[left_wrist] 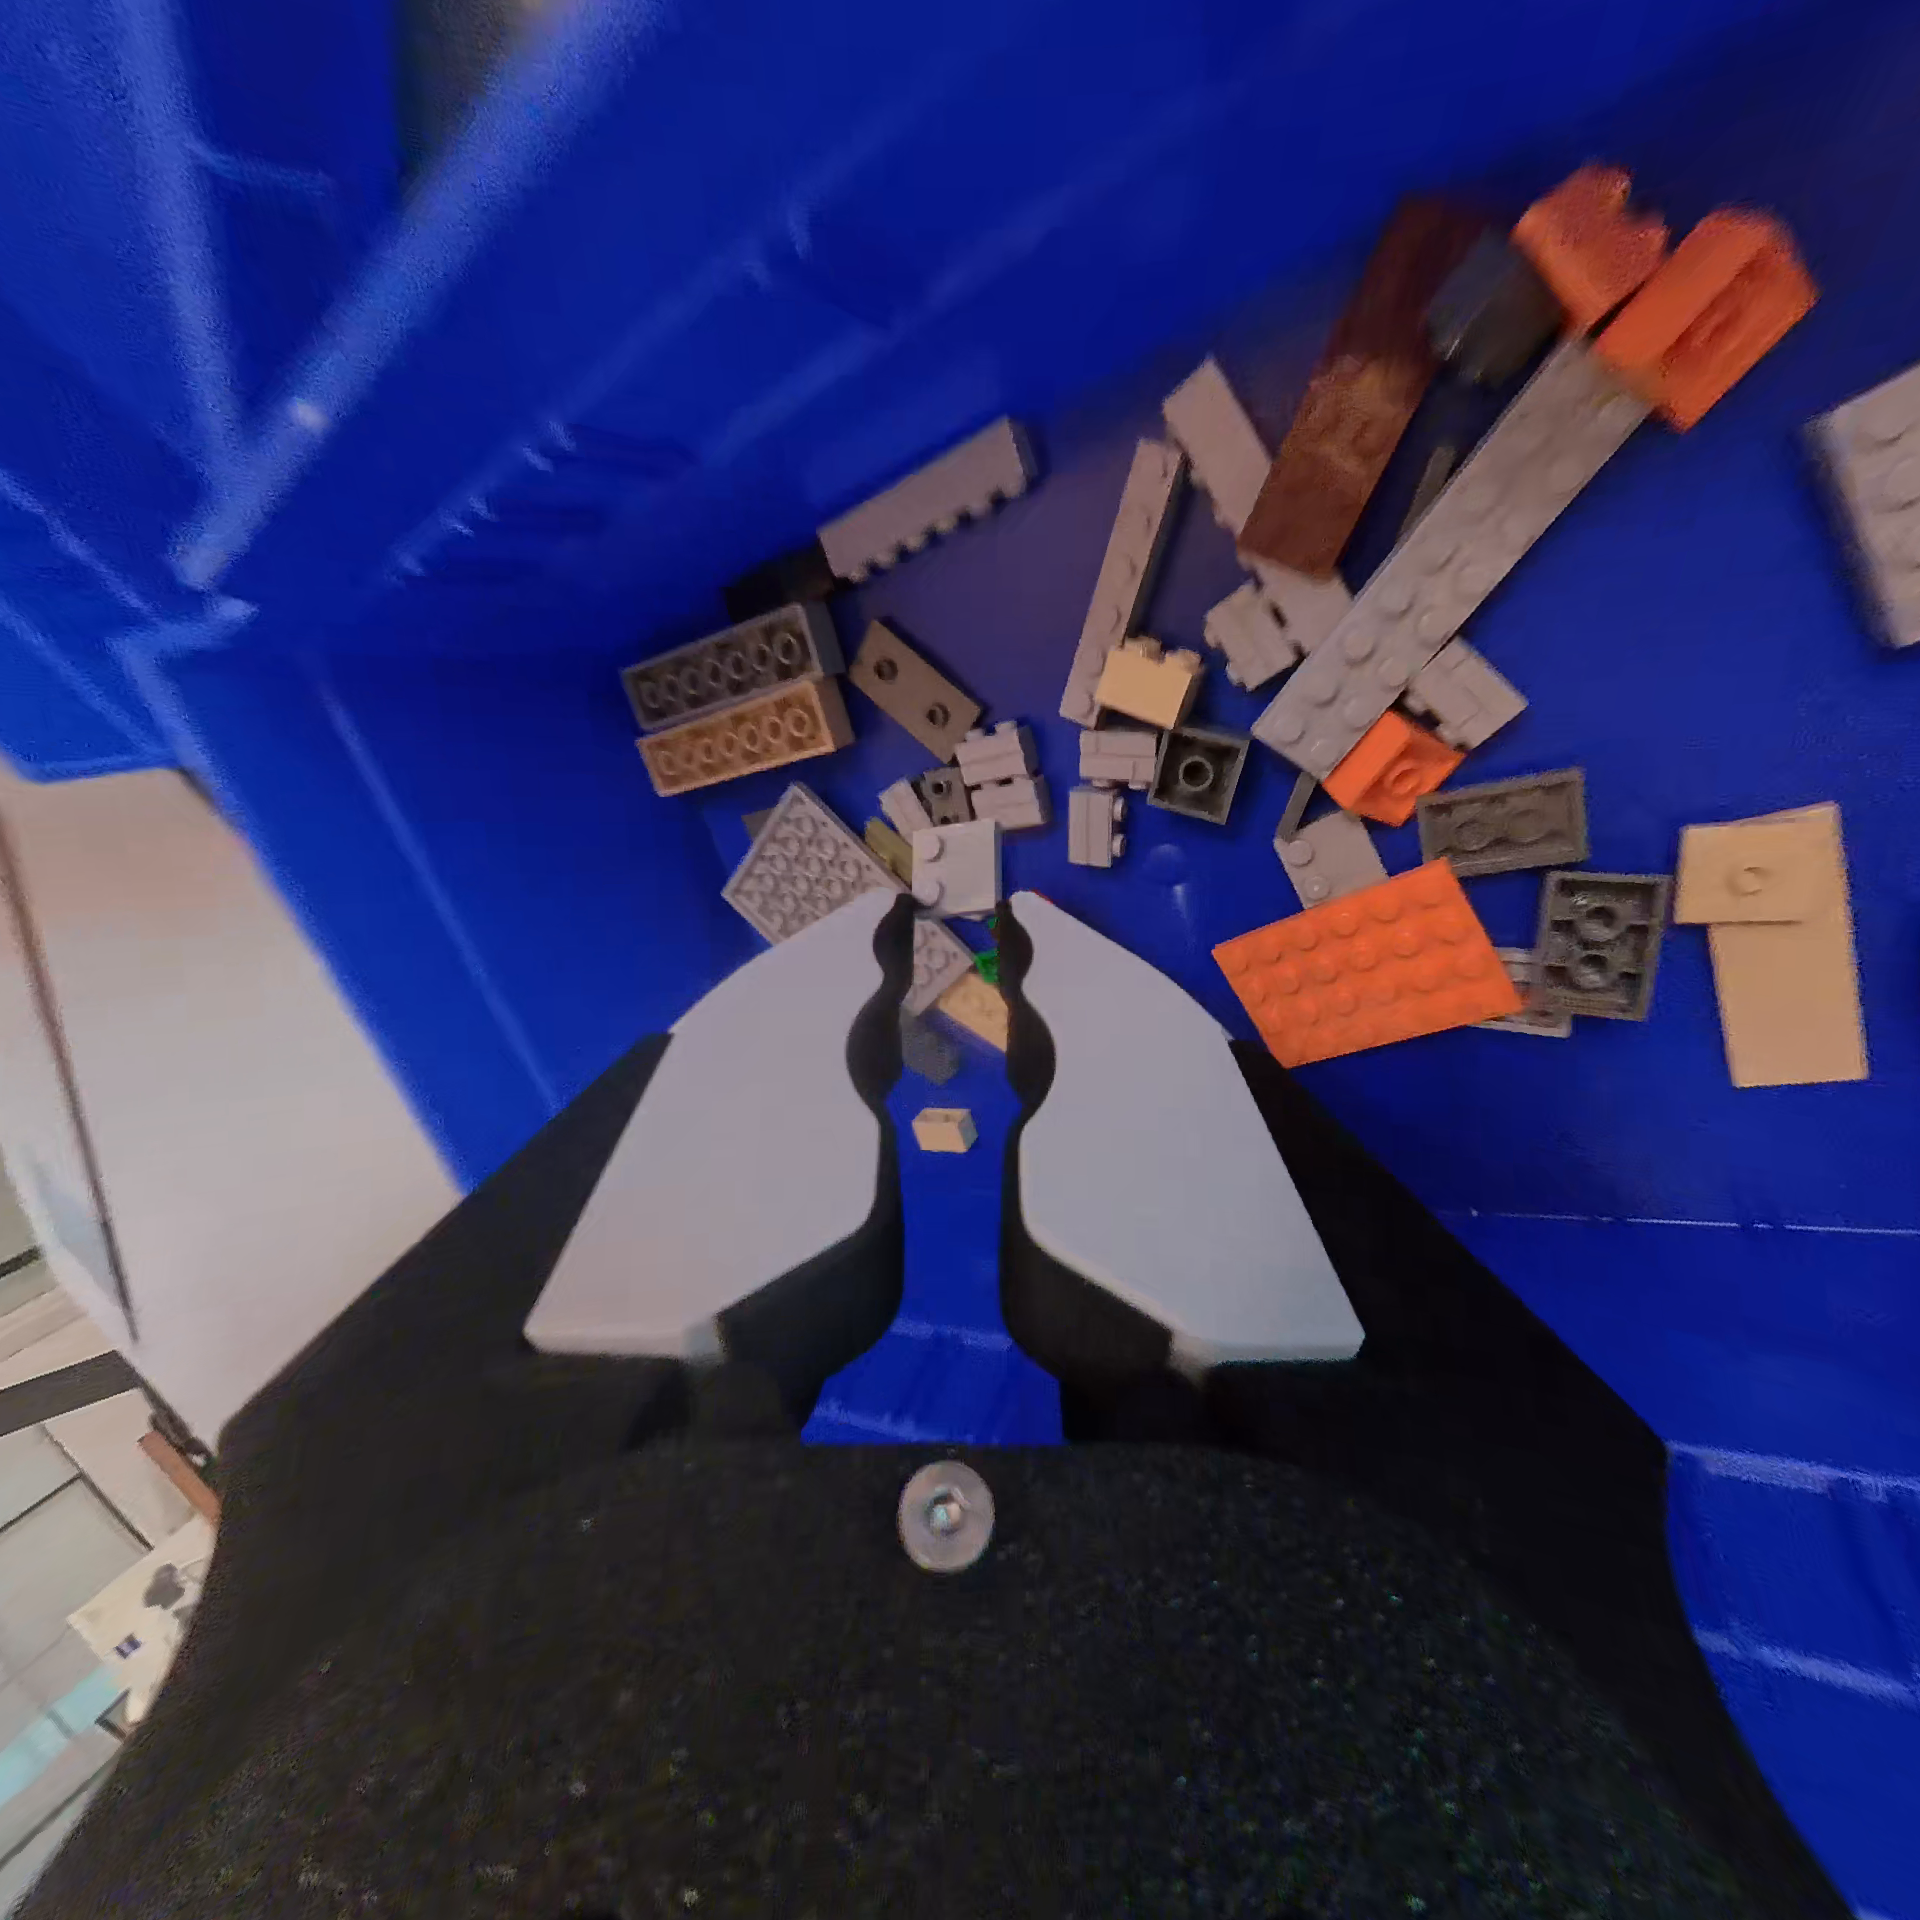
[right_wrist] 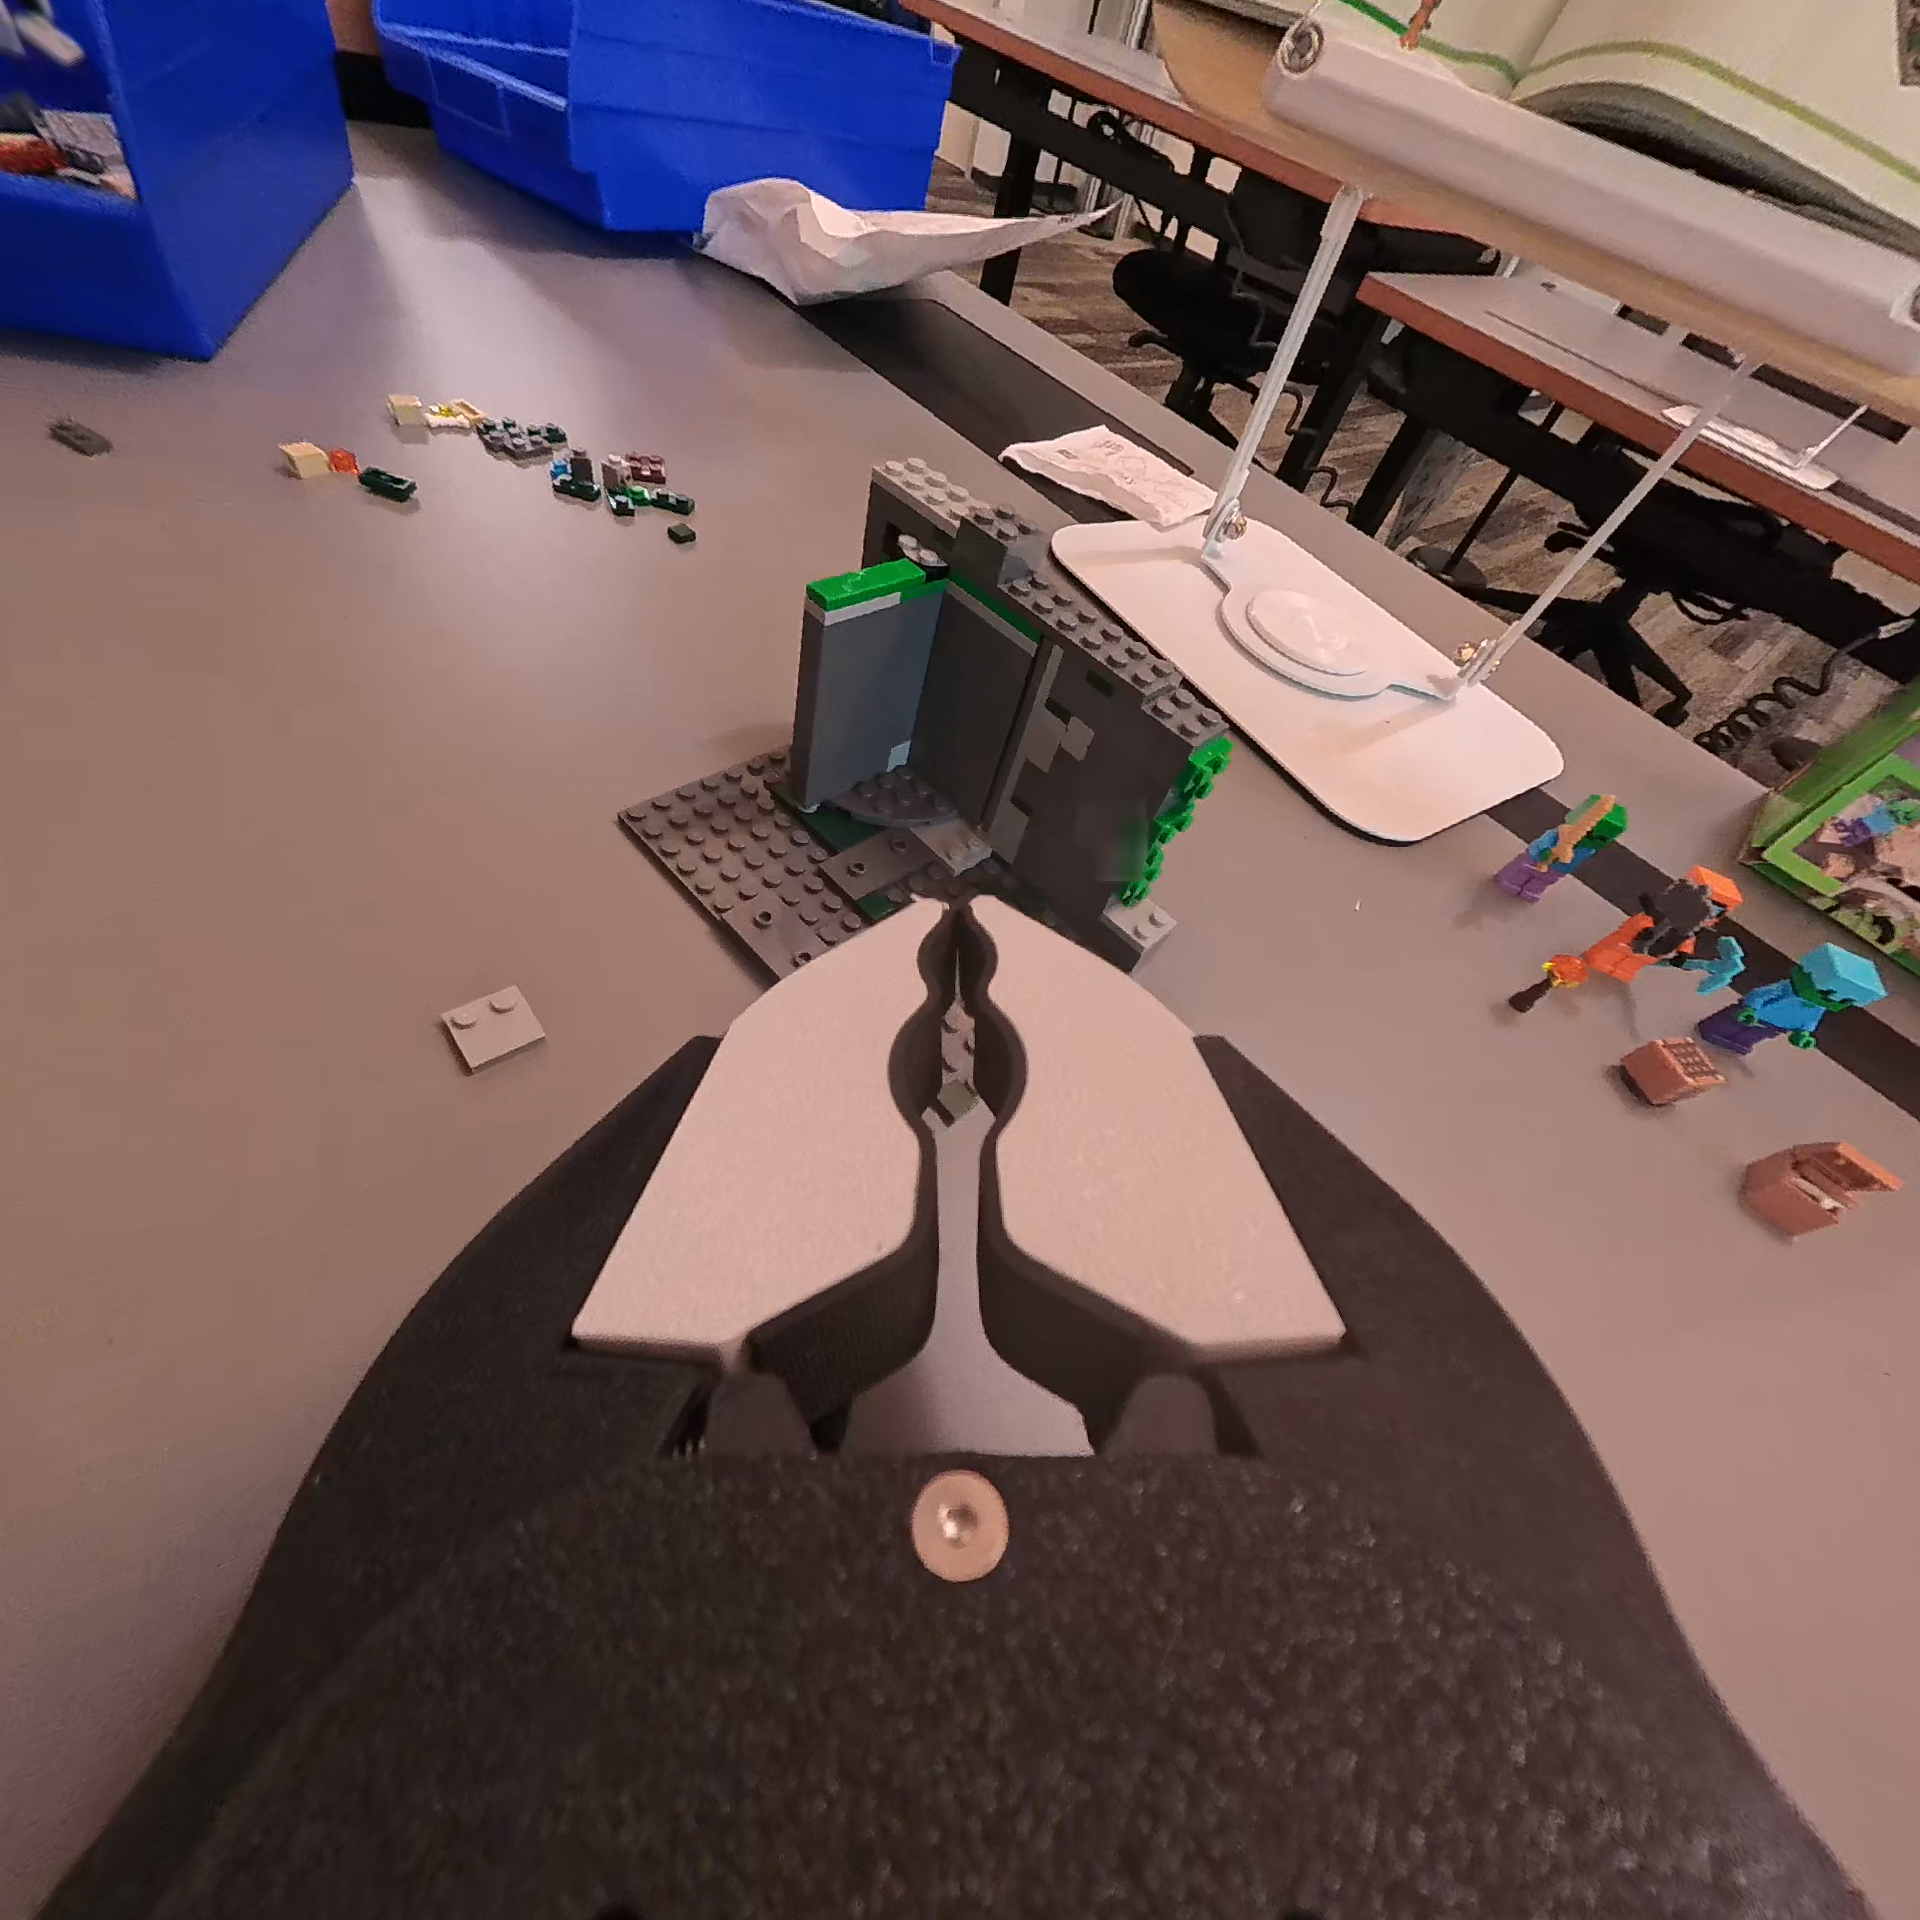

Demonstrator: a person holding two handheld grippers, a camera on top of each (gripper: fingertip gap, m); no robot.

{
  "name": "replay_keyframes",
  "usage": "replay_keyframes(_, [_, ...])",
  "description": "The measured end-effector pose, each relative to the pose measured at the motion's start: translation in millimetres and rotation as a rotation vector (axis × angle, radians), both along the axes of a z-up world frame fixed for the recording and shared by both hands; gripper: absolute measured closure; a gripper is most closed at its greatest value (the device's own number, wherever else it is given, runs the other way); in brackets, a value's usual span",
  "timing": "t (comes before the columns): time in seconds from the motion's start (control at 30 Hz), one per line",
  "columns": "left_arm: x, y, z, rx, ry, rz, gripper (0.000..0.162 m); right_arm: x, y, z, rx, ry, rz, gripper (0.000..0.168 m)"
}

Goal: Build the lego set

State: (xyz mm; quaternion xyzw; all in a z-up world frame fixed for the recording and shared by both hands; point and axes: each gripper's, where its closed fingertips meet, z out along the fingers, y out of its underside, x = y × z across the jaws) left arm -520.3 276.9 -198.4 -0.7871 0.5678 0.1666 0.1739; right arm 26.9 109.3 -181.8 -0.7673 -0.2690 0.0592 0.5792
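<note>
My left gripper (left_wrist: 956, 902) is inside a blue bin (left_wrist: 623, 364) and is shut on a small light grey plate (left_wrist: 958, 864) with two studs, held at the fingertips above the pile. Several loose grey, tan and orange bricks (left_wrist: 1361, 966) lie on the bin floor. My right gripper (right_wrist: 961, 914) is shut and empty, just in front of the partly built grey and green model (right_wrist: 997, 717) on its dark grey baseplate (right_wrist: 727, 862). A matching light grey plate (right_wrist: 491, 1027) lies on the table left of the right gripper.
Small loose pieces (right_wrist: 561, 468) lie scattered at the far left of the grey table. Blue bins (right_wrist: 665, 104) stand at the back. A white stand base (right_wrist: 1309, 665) sits right of the model. Minifigures (right_wrist: 1787, 997) and brown pieces (right_wrist: 1818, 1184) lie at the right. Spacing between my two grippers at the tips: around 60 cm.
</note>
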Motion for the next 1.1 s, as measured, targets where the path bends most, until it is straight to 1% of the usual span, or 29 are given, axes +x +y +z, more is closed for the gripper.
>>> replay_keyframes(0.1, [28.1,-5.0,31.6,0.085,-0.034,-0.039,0.147,-1.4,-0.7,1.4,0.004,0.003,0.008,0.168])
replay_keyframes(0.27, [100.3,-20.9,74.0,0.19,-0.092,-0.154,0.147,-3.3,-2.7,4.5,0.015,0.003,0.017,0.168])
replay_keyframes(0.37, [152.4,-35.7,88.2,0.217,-0.138,-0.235,0.147,-3.7,-3.9,6.2,0.022,0.0,0.019,0.168])
replay_keyframes(0.47, [208.7,-58.2,91.9,0.202,-0.201,-0.327,0.147,-4.0,-4.6,7.2,0.028,-0.005,0.02,0.168])
replay_keyframes(0.63, [297.6,-100.4,75.3,0.125,-0.305,-0.471,0.147,-4.8,-5.5,7.0,0.033,-0.014,0.026,0.168])
replay_keyframes(0.73, [343.9,-120.2,57.1,0.068,-0.381,-0.523,0.147,-4.7,-6.2,8.0,0.041,-0.021,0.028,0.168])
replay_keyframes(0.83, [381.7,-135.1,32.1,-0.005,-0.433,-0.54,0.147,-4.4,-6.7,9.5,0.047,-0.022,0.028,0.168])
replay_keyframes(0.97, [417.7,-154.4,-5.0,-0.088,-0.433,-0.572,0.147,-3.8,-7.4,10.6,0.057,-0.033,0.029,0.168])
replay_keyframes(1.1, [432.6,-164.7,-32.5,-0.132,-0.411,-0.574,0.147,-2.9,-8.1,11.9,0.066,-0.044,0.03,0.168])
